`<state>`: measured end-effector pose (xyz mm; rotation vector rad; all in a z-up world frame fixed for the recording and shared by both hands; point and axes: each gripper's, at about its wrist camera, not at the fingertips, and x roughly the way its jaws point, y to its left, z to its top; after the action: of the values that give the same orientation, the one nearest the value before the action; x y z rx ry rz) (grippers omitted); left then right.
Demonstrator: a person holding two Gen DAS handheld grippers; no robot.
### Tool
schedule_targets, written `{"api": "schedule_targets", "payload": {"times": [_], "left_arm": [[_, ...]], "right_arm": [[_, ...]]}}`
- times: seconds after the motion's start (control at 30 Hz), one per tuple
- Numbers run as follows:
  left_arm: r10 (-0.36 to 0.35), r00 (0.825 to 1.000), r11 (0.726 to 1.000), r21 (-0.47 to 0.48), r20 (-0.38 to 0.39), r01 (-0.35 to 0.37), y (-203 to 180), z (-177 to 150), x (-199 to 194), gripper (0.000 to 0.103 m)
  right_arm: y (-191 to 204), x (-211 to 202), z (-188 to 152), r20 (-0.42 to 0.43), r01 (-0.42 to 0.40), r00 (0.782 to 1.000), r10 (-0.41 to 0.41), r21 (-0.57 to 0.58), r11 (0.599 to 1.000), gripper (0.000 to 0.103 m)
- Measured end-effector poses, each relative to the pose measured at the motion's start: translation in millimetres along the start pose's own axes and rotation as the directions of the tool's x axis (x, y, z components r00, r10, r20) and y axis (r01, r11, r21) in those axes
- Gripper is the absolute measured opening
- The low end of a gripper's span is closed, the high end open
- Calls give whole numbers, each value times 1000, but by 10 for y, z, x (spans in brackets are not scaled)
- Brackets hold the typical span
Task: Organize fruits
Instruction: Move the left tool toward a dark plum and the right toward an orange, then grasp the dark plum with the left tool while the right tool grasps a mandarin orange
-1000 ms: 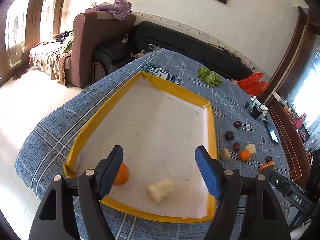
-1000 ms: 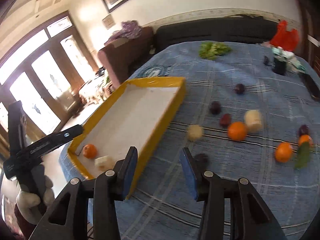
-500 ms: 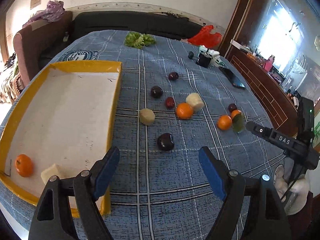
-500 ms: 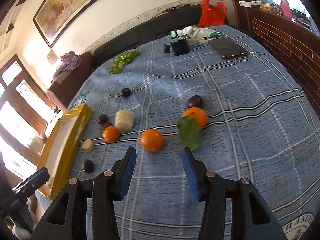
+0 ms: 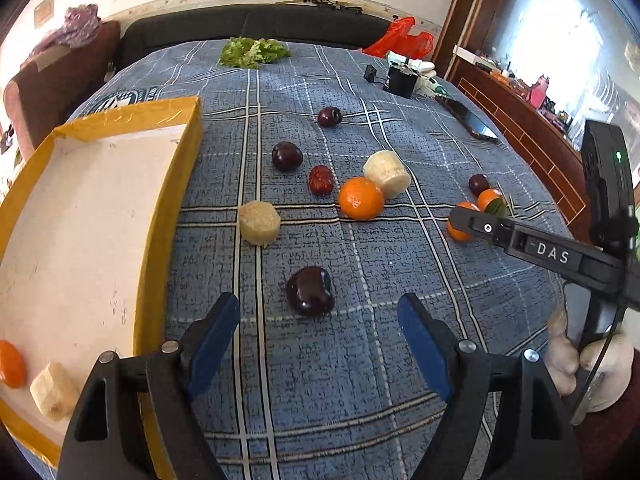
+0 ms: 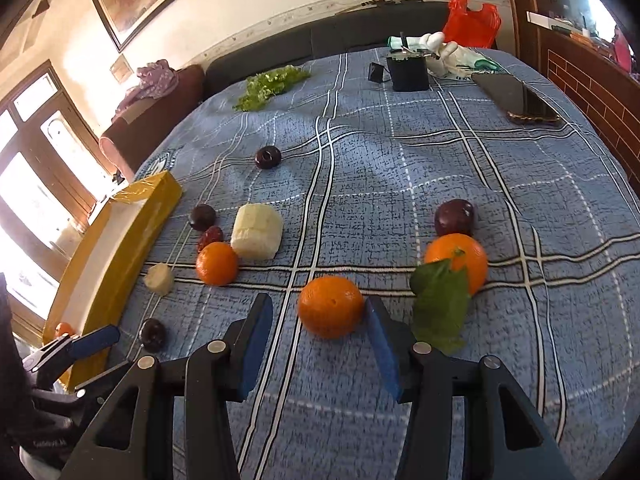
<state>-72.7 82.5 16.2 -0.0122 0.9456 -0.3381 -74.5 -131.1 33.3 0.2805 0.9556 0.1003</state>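
Left tongs: the left tongs (image 5: 320,332) stand wide apart and empty, aimed down at a dark plum (image 5: 310,291) that lies on the cloth just ahead of the blue pads, not yet between them.
Right tongs: the right tongs (image 6: 318,338) stand at a middling gap with nothing gripped; an orange (image 6: 331,306) sits at the fingertips, close to the right pad, though I cannot tell if it touches.
Tray: the yellow-rimmed tray (image 5: 170,216) lies at the left of the desk (image 5: 360,360), under its blue checked cloth.
Already sorted: only two pieces are inside, a small orange (image 5: 11,364) and a pale peeled chunk (image 5: 54,390), both in the near corner.
Left on the cloth: a pale round chunk (image 5: 259,222) just beside the tray wall, a red date (image 5: 321,179), two more dark plums (image 5: 287,156), a middle orange (image 5: 361,198) touching a larger white chunk (image 5: 387,173), a leafy orange (image 6: 456,260) with a plum (image 6: 455,217) behind it.
Not fruit: lettuce (image 5: 254,51) and a phone (image 6: 520,98) at the far side.
Progress: early, by my reading; two pieces in, roughly ten out.
Likely next: each pair of tongs looks set to close on the fruit in front of it and carry it to the tray.
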Motion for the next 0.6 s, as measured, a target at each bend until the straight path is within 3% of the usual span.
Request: {"api": "schedule_targets", "payload": {"times": [0.27, 0.4, 0.47, 0.6], "left_arm": [[-26, 1000, 996, 81, 12, 25, -133, 50, 64, 78], [34, 999, 992, 120, -16, -31, -171, 57, 200, 42], [11, 999, 995, 99, -54, -5, -119, 67, 284, 27], [-2, 999, 996, 87, -47, 6, -101, 87, 291, 26]], "right_arm": [[14, 144, 23, -21, 18, 1000, -18, 4, 1000, 52], [46, 164, 30, -15, 38, 999, -38, -2, 999, 52], [56, 169, 32, -11, 51, 999, -51, -5, 999, 49], [50, 169, 32, -5, 76, 997, -76, -7, 997, 38]]}}
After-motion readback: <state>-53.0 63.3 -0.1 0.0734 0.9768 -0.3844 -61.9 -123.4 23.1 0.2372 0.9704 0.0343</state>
